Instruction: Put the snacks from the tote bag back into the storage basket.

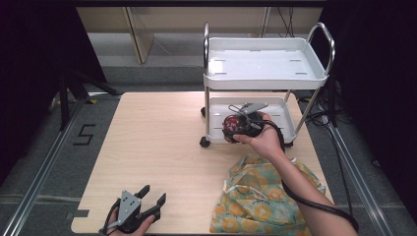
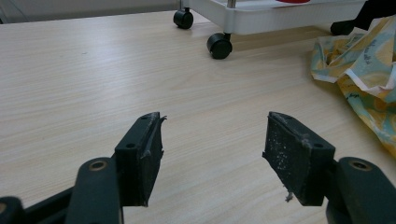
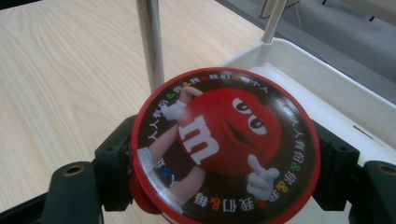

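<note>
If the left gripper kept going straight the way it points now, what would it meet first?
Bare table first, then probably the cart's near caster. The open left gripper points roughly there; the floral cloth lies off to its right. Depth is uncertain.

A round red-rimmed tin lid carries the only real print. On its dark face stands a red M&M's candy character, and a large white lowercase "m" sits on the character's body. Around the rim runs a ring of small Chinese characters in white, broken at intervals by coloured ampersands (green, orange, blue and yellow among them); "我们", "你&我" and "人人有份" can be made out, the rest being too small or too curved to read surely. In the high view, a black numeral "5" is marked on the grey floor, left of the wooden table.
</note>
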A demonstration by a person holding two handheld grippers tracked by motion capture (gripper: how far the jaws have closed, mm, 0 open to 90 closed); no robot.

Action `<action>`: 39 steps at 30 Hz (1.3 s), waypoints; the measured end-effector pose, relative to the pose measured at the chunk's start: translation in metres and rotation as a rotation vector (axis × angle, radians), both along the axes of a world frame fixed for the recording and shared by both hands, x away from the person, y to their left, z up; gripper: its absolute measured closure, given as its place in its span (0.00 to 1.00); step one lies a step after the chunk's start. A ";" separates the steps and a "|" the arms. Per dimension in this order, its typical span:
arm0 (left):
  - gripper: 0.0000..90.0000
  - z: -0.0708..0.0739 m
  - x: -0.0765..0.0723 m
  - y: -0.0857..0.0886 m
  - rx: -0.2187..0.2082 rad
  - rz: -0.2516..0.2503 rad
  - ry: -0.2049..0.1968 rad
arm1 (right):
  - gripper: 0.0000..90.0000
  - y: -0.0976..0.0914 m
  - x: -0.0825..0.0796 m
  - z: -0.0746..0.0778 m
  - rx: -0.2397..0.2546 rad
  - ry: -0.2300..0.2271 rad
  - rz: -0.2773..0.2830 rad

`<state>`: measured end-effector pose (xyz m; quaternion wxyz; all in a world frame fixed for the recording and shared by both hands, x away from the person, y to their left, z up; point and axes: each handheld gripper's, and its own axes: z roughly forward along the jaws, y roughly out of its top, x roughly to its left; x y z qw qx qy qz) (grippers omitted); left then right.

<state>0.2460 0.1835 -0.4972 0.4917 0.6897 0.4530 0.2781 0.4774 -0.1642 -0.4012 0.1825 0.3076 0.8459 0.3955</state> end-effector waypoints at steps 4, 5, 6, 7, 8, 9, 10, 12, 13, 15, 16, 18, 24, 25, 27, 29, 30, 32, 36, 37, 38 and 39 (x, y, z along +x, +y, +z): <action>0.40 0.000 0.000 0.000 -0.001 -0.001 0.001 | 0.30 0.001 0.002 -0.001 -0.013 -0.013 0.008; 0.40 0.000 0.000 0.000 -0.001 0.000 0.002 | 0.30 0.001 0.004 -0.001 -0.020 -0.024 0.019; 0.40 0.000 0.000 0.000 -0.001 0.001 0.001 | 0.30 0.002 0.003 -0.001 -0.008 -0.015 0.001; 0.40 0.000 0.000 0.000 -0.002 0.001 0.001 | 0.30 0.002 0.004 0.000 -0.009 -0.012 -0.001; 0.40 0.000 0.000 0.000 -0.002 0.001 0.002 | 0.30 0.002 0.004 0.000 -0.008 -0.008 -0.009; 0.40 0.000 0.000 0.000 -0.001 0.000 0.002 | 0.30 0.003 0.005 -0.001 -0.010 -0.010 -0.004; 0.40 0.000 0.000 0.000 -0.005 0.003 0.004 | 0.30 0.003 0.006 -0.001 -0.009 -0.016 0.001; 0.40 0.000 0.000 -0.001 -0.009 0.008 0.006 | 0.30 0.003 0.007 -0.002 -0.015 -0.021 0.000; 0.40 0.000 0.000 0.000 -0.009 0.008 0.006 | 0.30 0.003 0.007 -0.002 -0.012 -0.017 -0.002; 0.40 0.000 0.000 0.000 -0.008 0.008 0.006 | 0.30 0.005 0.005 -0.002 -0.002 0.017 -0.012; 0.40 0.000 0.000 0.000 -0.008 0.007 0.006 | 0.30 0.004 0.008 -0.002 -0.013 -0.008 -0.001; 0.40 0.000 0.000 0.000 -0.006 0.005 0.005 | 0.30 0.005 0.008 -0.001 -0.008 0.003 -0.006; 0.40 0.000 0.001 0.000 -0.004 0.004 0.007 | 0.30 0.007 0.010 -0.003 -0.011 -0.006 -0.011; 0.40 0.000 0.001 0.000 -0.003 0.004 0.007 | 0.30 0.007 0.010 -0.002 -0.005 0.003 -0.021; 0.40 -0.001 0.001 0.000 -0.007 0.001 0.005 | 0.30 0.007 0.011 -0.002 -0.020 0.017 -0.014; 0.40 -0.001 0.001 0.000 -0.008 -0.003 0.004 | 0.30 0.010 0.009 -0.001 -0.019 0.031 -0.060; 0.40 -0.001 0.001 0.000 -0.007 -0.003 0.004 | 0.30 0.010 0.010 -0.001 -0.016 0.026 -0.048; 0.40 -0.001 0.001 0.000 -0.011 -0.002 0.004 | 0.30 0.010 0.010 0.000 -0.026 0.015 -0.046; 0.40 -0.001 0.002 0.000 -0.008 -0.006 0.003 | 0.30 0.013 0.012 0.001 -0.025 -0.005 -0.020; 0.40 -0.001 0.001 0.000 -0.014 0.000 0.005 | 0.30 0.013 0.013 0.002 -0.016 0.003 -0.002; 0.40 -0.001 0.001 0.000 -0.012 -0.002 0.005 | 0.30 0.013 0.013 0.002 -0.019 0.003 -0.008; 0.40 -0.001 0.001 0.000 -0.007 -0.004 0.007 | 0.30 0.013 0.013 0.002 -0.022 0.000 -0.016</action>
